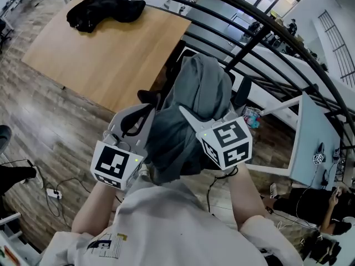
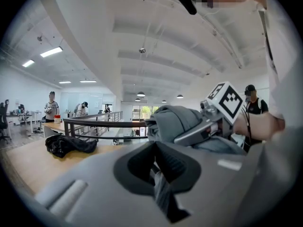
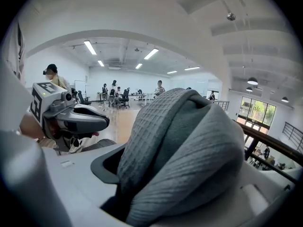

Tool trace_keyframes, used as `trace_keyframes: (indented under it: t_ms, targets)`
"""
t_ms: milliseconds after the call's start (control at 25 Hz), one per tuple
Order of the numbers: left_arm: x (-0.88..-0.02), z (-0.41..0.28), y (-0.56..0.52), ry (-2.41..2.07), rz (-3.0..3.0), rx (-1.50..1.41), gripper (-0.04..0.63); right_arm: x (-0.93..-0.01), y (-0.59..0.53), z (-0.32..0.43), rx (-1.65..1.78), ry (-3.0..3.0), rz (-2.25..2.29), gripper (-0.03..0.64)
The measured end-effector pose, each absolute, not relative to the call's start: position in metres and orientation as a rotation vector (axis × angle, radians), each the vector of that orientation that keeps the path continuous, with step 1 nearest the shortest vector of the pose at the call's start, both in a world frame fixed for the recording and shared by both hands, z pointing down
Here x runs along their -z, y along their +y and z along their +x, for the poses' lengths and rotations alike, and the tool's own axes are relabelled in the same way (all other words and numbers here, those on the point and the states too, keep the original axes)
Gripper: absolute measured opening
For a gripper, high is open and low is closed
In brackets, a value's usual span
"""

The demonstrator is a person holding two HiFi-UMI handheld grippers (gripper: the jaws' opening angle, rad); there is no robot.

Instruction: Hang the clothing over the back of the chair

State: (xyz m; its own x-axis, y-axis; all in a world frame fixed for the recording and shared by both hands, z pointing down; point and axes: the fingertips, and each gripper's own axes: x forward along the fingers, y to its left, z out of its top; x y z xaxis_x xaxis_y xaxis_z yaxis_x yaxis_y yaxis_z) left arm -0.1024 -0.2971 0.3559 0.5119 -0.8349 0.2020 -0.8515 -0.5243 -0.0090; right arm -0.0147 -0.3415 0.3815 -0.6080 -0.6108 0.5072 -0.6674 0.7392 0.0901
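A grey ribbed garment (image 1: 194, 104) hangs in a heap over the back of a dark chair (image 1: 148, 97), which it mostly hides. My left gripper (image 1: 136, 121) is at the garment's left side. In the left gripper view, its jaws (image 2: 158, 174) pinch a thin fold of the grey cloth (image 2: 177, 119). My right gripper (image 1: 194, 121) is at the garment's right side. A thick bundle of the garment (image 3: 189, 141) fills its jaws (image 3: 184, 183). Each gripper view also shows the other gripper close by, the right gripper (image 2: 208, 126) and the left gripper (image 3: 75, 119).
A wooden table (image 1: 111, 54) stands beyond the chair, with a black garment (image 1: 102, 10) at its far end. A black curved railing (image 1: 249, 43) runs behind. A white desk (image 1: 310, 143) is at the right. Cables (image 1: 52, 193) lie on the floor at the left. People stand far off.
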Motion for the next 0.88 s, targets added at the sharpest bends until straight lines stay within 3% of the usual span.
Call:
trace_keyframes:
  t_ms: [520, 880]
  targets:
    - [-0.381, -0.075, -0.309, -1.472, 2.602, -0.381, 0.002, -0.439, -0.345, 0.016, -0.358, -2.352, 0.832, 0.413]
    - [-0.39, -0.064, -0.313, -1.423, 2.613, -0.41, 0.001, -0.448, -0.347, 0.023, -0.491, -2.413, 0.817, 0.589]
